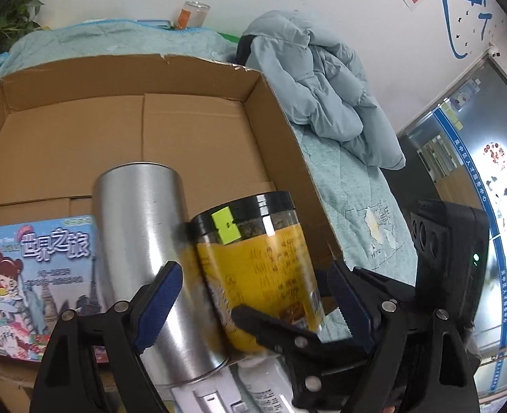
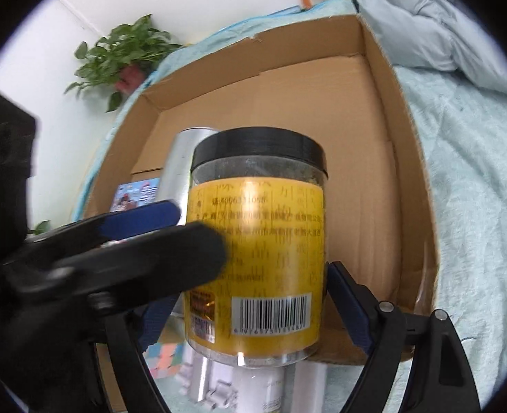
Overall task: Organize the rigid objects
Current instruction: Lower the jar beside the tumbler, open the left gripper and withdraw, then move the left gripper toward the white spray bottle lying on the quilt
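Observation:
A silver metal can (image 1: 150, 258) and a yellow-labelled jar with a black lid (image 1: 256, 254) are held side by side over an open cardboard box (image 1: 115, 130). My left gripper (image 1: 253, 296) has blue pads around both; its left pad touches the can, its right pad stands just off the jar. My right gripper (image 2: 250, 296) is shut on the jar (image 2: 256, 247) near its base. The can (image 2: 181, 168) shows behind the jar. The left gripper's finger (image 2: 143, 220) crosses in front. A picture book (image 1: 33, 282) lies in the box.
The box sits on a light blue quilted bed cover (image 2: 466, 172). A grey-blue jacket (image 1: 322, 82) lies to the right. White bottles (image 2: 253, 389) lie below the jar. A potted plant (image 2: 126, 55) and a glass jar (image 1: 191, 13) stand by the wall.

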Demonstrator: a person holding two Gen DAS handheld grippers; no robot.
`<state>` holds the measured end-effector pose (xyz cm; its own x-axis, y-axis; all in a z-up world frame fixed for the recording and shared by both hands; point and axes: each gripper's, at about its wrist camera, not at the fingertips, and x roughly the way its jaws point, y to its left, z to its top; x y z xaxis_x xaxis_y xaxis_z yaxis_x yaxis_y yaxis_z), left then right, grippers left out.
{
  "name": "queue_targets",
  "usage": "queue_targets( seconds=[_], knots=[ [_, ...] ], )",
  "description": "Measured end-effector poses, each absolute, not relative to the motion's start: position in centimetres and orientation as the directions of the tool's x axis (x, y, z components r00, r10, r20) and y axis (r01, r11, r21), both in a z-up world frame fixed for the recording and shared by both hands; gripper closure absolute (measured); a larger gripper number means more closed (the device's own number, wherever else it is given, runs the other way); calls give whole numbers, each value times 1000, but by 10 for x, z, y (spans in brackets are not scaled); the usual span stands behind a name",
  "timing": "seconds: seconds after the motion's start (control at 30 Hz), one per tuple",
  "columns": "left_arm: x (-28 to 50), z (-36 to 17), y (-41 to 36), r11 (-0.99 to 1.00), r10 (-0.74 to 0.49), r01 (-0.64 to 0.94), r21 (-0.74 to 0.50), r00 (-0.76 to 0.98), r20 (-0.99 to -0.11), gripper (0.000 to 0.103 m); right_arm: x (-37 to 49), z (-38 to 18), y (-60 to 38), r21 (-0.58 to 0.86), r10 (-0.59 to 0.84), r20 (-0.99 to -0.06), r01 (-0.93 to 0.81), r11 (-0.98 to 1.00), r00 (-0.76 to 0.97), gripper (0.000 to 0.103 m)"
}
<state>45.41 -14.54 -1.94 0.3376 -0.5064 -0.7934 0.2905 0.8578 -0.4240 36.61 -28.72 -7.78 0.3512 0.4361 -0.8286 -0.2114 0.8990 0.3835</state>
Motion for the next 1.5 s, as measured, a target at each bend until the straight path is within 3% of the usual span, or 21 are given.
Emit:
queue_targets(
  seconds=[0.07, 0.2, 0.27, 0.33, 0.43, 0.63, 0.8, 0.9, 1.03, 1.17, 1.3, 1.47, 1.5],
  knots=[
    [444, -14, -137, 868, -488, 299, -397, 363, -794, 17, 363, -75, -285, 378, 433, -826, -216, 900, 360, 16],
    [412, 1, -114, 894, -440, 306, -327, 466, -767, 17, 347, -64, -276, 295, 393, -823, -282, 913, 410, 1],
    [388, 12, -103, 918, -387, 305, -253, 563, -730, 13, 327, -50, -276, 180, 316, -802, -300, 937, 507, 1],
    [357, 23, -91, 941, -331, 281, -187, 669, -665, 0, 298, -35, -281, 97, 268, -744, -298, 950, 613, 1],
    [311, 33, -77, 962, -271, 242, -128, 777, -568, 1, 256, -24, -290, 39, 211, -655, -246, 968, 726, 1],
    [240, 26, -60, 978, -208, 181, -102, 839, -504, 1, 195, -37, -279, -28, 191, -597, -258, 966, 779, 1],
    [199, 6, -42, 981, -194, 162, -107, 810, -554, 1, 175, -54, -281, 16, 233, -638, -290, 957, 734, 1],
    [183, -14, -33, 972, -233, 177, -152, 736, -636, 1, 161, -64, -292, 27, 219, -659, -269, 963, 719, 1],
    [156, -34, -26, 960, -280, 183, -213, 685, -673, 1, 141, -77, -291, 54, 264, -684, -313, 948, 681, 2],
    [135, -41, -28, 955, -297, 198, -223, 674, -676, 1, 128, -88, -280, 102, 332, -700, -372, 923, 632, 14],
    [131, -42, -29, 946, -323, 201, -254, 654, -684, 1, 136, -106, -269, 63, 279, -743, -352, 934, 608, 46],
    [127, -38, -26, 942, -333, 202, -268, 658, -675, 1, 143, -113, -264, 9, 214, -755, -316, 949, 620, 59],
    [126, -38, -26, 940, -338, 205, -271, 655, -676, 1, 142, -113, -265, 6, 200, -757, -299, 954, 623, 69]
  ],
)
